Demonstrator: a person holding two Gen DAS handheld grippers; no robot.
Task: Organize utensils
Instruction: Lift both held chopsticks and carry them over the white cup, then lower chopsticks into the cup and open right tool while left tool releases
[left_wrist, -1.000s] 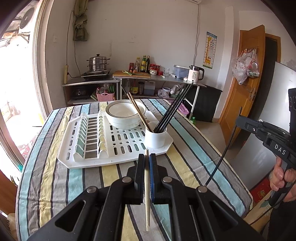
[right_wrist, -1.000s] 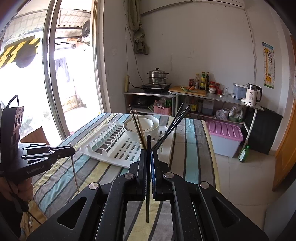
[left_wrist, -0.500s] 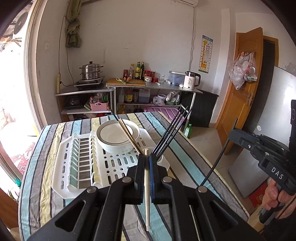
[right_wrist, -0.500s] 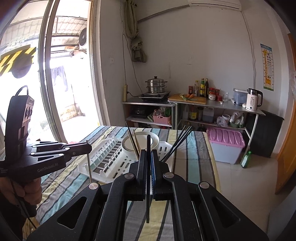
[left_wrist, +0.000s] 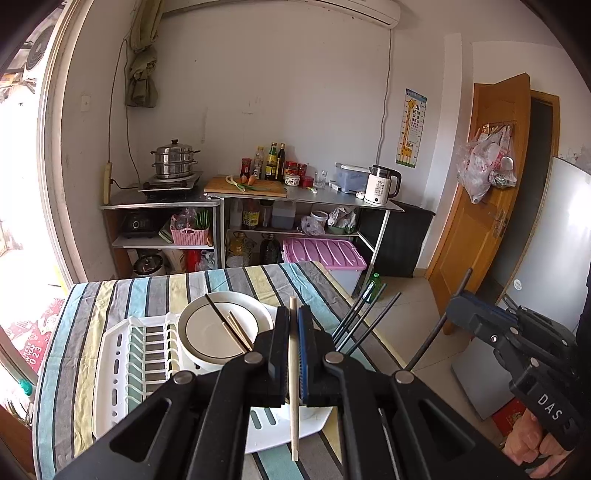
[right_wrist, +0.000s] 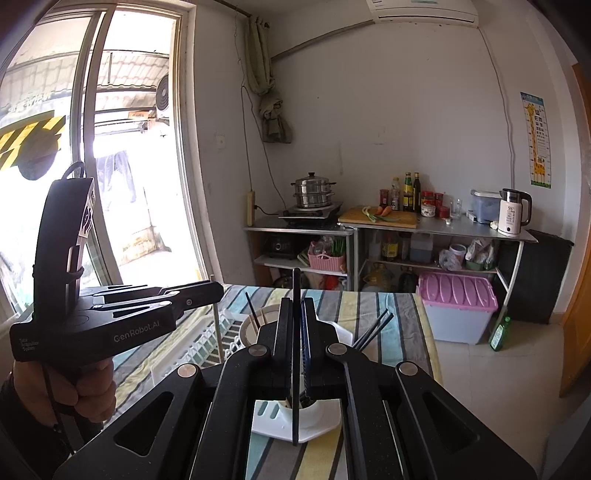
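From the left wrist view my left gripper (left_wrist: 294, 321) had its fingers (left_wrist: 277, 343) pinching a pale wooden chopstick (left_wrist: 293, 384) that stood nearly upright between them. My right gripper (right_wrist: 296, 317) was likewise clamped on a black chopstick (right_wrist: 296, 354), also close to vertical. Both hung above the near end of the white drying rack (left_wrist: 122, 373) on the striped table (left_wrist: 122, 291). The table's right edge ran just beside the rack, with bare floor (right_wrist: 491, 373) beyond it; there was open cloth to the left and far side.

Compared with a second earlier, both grippers had risen and drawn back: the rack and the white bowl (left_wrist: 218, 332) sat lower in each view, and more of the back wall showed.

The white utensil cup (right_wrist: 314, 410) was mostly hidden behind my own fingers; only its rim and the black chopsticks (left_wrist: 364, 317) fanning out of it showed. The rack's near edge was cut off by the gripper bodies, and I could not make out what the bundle of sticks across the bowl rested on.
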